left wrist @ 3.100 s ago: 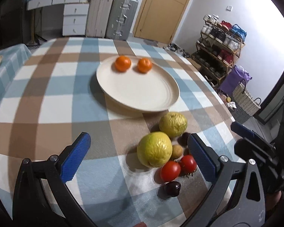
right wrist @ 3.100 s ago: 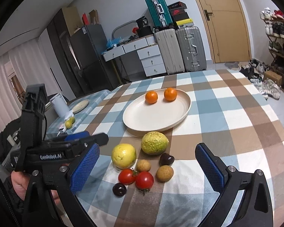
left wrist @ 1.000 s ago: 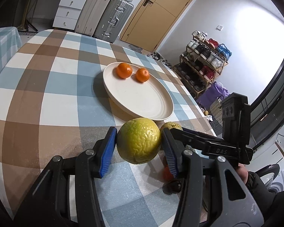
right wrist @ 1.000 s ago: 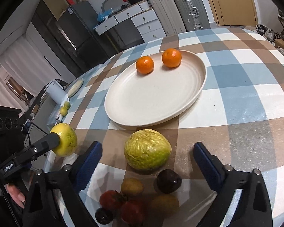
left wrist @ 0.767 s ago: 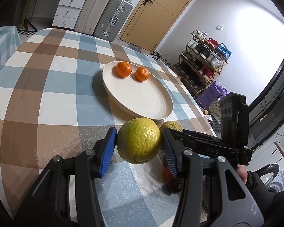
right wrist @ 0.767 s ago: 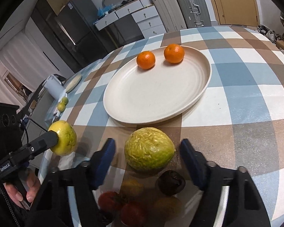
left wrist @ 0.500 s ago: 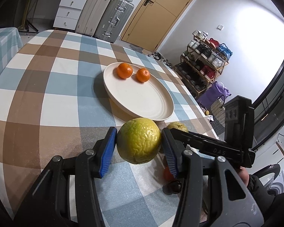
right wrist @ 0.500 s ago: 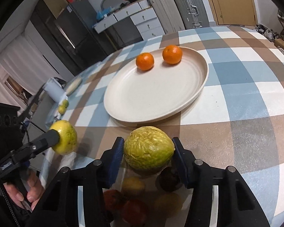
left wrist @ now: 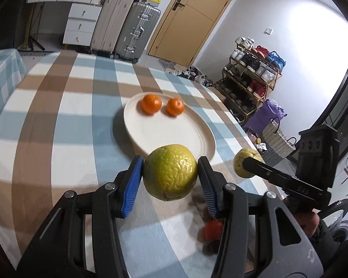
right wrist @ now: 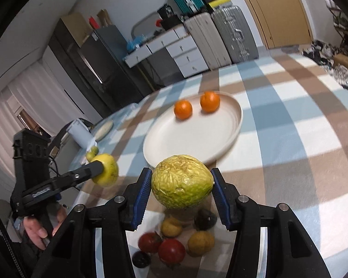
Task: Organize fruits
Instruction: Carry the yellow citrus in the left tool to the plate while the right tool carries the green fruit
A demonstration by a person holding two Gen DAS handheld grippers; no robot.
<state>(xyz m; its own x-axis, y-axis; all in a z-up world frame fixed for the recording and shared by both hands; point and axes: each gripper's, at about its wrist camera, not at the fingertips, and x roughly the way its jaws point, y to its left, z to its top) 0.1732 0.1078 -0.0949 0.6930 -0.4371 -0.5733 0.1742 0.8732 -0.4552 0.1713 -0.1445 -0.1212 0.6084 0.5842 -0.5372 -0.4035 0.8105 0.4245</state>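
My left gripper [left wrist: 170, 175] is shut on a round yellow-green citrus [left wrist: 170, 171] and holds it above the checked cloth, just short of the cream plate [left wrist: 164, 136]. My right gripper [right wrist: 181, 184] is shut on a wrinkled yellow-green fruit [right wrist: 182, 181], also off the cloth. Two oranges [right wrist: 183, 109] [right wrist: 210, 102] lie at the far side of the plate [right wrist: 197, 139]. Below the right gripper several small fruits stay on the cloth: two tomatoes [right wrist: 171, 251], two dark ones [right wrist: 205, 219] and two brownish ones [right wrist: 200, 243].
The table's right edge drops off toward a woven basket [left wrist: 277, 142] and a shoe rack [left wrist: 250, 74]. Suitcases [left wrist: 136, 32] and white drawers [left wrist: 81, 25] stand beyond the far edge. A side table on the left carries a white cylinder [right wrist: 80, 134].
My right gripper's jaws closed on the wrinkled fruit and lifted it off the cloth. The left gripper kept its citrus and rose a little, shifting toward the plate.
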